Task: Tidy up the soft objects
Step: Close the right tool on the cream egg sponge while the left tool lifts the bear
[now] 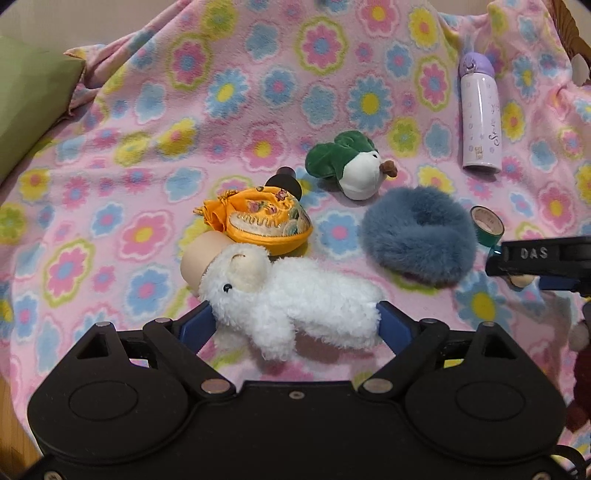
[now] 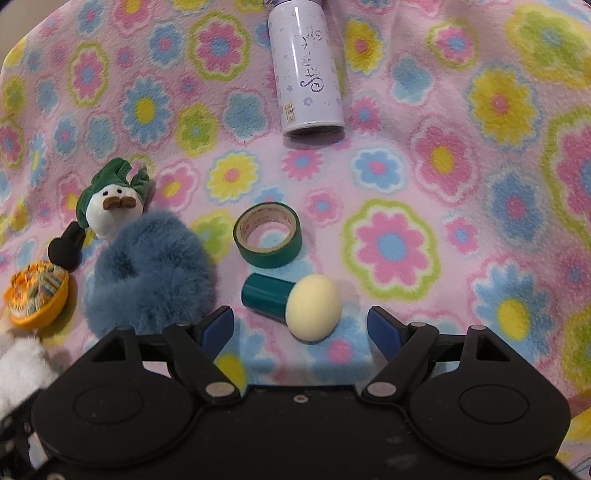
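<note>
A white fluffy lamb plush lies crosswise between the blue fingers of my left gripper, which is shut on it, one pad at its head end and one at its tail; a shadow shows under it. In the right wrist view the lamb is a blur at the lower left. Other soft things rest on the flowered blanket: a green-and-white duck plush, a blue furry ring and an orange embroidered pouch. My right gripper stands open, just behind a teal-handled cream ball.
A lilac bottle lies at the back right. A green tape roll sits beside the furry ring. A beige cylinder and a black knob lie by the pouch. A green cushion borders the left, a wicker basket the far right.
</note>
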`<state>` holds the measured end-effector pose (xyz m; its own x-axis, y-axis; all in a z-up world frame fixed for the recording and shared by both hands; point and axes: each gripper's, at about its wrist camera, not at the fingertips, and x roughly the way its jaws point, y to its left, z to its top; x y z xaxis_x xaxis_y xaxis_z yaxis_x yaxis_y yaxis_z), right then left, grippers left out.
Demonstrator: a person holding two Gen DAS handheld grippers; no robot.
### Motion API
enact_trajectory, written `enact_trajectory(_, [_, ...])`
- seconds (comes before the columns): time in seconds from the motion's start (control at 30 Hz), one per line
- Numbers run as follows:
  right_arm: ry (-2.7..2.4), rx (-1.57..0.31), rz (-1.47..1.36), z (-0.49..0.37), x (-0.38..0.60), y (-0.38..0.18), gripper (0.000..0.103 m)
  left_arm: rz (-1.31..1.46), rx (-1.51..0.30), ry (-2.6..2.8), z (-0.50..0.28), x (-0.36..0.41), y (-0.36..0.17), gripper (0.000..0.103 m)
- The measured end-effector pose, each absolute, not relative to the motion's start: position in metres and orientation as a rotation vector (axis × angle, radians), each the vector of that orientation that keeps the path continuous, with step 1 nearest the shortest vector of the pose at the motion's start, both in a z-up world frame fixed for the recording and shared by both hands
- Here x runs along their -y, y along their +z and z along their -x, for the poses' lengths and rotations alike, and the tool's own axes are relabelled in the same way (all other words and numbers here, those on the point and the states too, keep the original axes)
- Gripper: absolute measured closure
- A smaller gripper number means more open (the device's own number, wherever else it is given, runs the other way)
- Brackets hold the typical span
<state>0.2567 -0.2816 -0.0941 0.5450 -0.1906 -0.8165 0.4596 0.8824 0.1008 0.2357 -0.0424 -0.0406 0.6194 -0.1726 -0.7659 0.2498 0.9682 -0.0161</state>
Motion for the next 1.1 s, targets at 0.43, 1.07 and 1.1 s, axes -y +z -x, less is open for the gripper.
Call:
enact_trajectory(0.43, [-0.407, -0.915, -0.326, -0.265, 0.280, -0.093, 0.044, -0.072, -0.874, -0.263, -0.228, 0.041, -0.043, 0.015])
enact_trajectory(1.07, [-0.306, -0.787, -0.285, -0.192, 0.259, -0.032, 0.044, -0.054, -0.772, -0.275, -0.175, 0.032, 0.000, 0.015])
enact_trajectory(1.1, [-0.295, -0.779, -0.285, -0.185, 0.256, -0.029, 0.044, -0.054, -0.767, -0.274, -0.169, 0.031, 0.003, 0.015])
